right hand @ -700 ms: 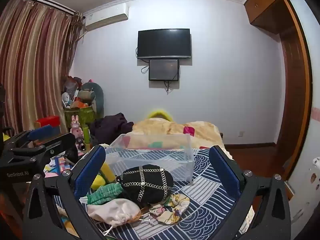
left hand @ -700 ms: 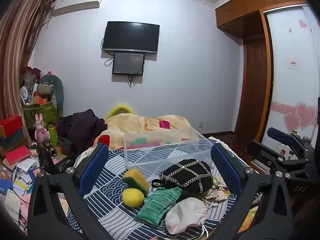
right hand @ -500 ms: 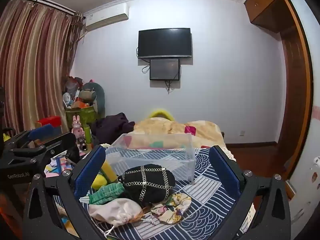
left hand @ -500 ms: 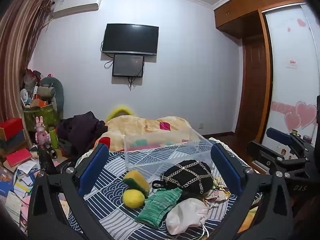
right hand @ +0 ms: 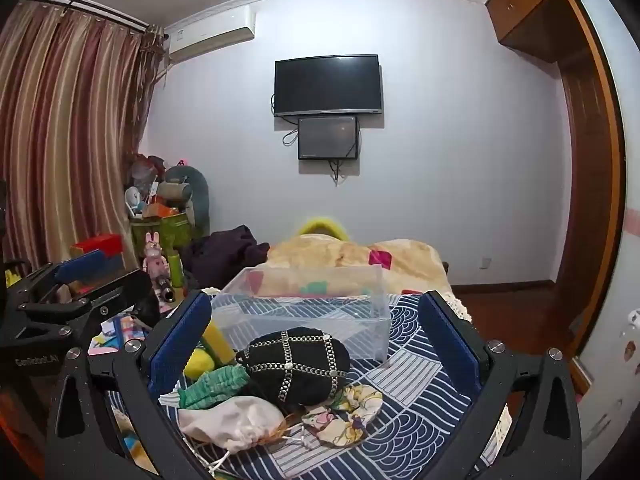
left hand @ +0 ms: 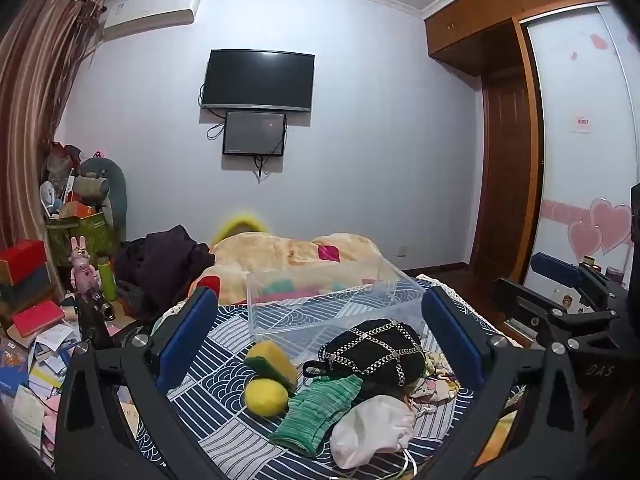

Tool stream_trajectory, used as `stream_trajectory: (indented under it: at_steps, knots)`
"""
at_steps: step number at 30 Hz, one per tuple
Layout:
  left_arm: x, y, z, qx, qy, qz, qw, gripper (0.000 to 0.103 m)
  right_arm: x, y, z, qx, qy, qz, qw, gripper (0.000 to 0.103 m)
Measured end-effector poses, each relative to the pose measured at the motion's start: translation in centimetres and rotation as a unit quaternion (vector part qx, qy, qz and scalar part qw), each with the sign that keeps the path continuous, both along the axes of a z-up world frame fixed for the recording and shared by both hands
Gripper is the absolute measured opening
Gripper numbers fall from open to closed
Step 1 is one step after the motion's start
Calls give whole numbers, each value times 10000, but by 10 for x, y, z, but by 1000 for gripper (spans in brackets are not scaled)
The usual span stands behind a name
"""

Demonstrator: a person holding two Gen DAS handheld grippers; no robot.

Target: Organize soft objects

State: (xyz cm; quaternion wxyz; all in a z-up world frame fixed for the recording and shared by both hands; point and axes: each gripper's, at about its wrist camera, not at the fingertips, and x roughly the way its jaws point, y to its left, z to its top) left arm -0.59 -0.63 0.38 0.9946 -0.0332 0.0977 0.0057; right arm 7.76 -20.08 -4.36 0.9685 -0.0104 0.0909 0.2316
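Note:
Soft objects lie on a blue patterned cloth (left hand: 224, 432): a black hat with chains (left hand: 372, 350) (right hand: 298, 364), a green knit piece (left hand: 320, 412) (right hand: 212, 386), a white drawstring pouch (left hand: 372, 436) (right hand: 236, 426), a yellow ball (left hand: 266, 397), a yellow-green sponge (left hand: 272, 362) and a floral cloth (right hand: 344, 416). An empty clear plastic box (left hand: 332, 304) (right hand: 308, 308) stands behind them. My left gripper (left hand: 318, 334) is open above the pile. My right gripper (right hand: 316, 340) is open, also above the pile, holding nothing.
A beige blanket (left hand: 292, 256) and dark clothes (left hand: 164, 264) lie behind the box. Clutter of books and toys (left hand: 36, 320) fills the left floor. A wardrobe (left hand: 580, 152) stands right. The other gripper shows at each view's edge (left hand: 568, 308) (right hand: 60, 304).
Both views shifted only slightly; the grippers stay open and no object has moved.

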Motion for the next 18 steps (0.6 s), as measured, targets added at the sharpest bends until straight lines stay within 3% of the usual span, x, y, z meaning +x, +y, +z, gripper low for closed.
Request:
stream_trajectory:
  at_steps: [18]
  knots:
    - [-3, 0, 0, 64, -47, 19, 10000, 103, 0, -1, 2, 29, 19, 24, 10000, 103]
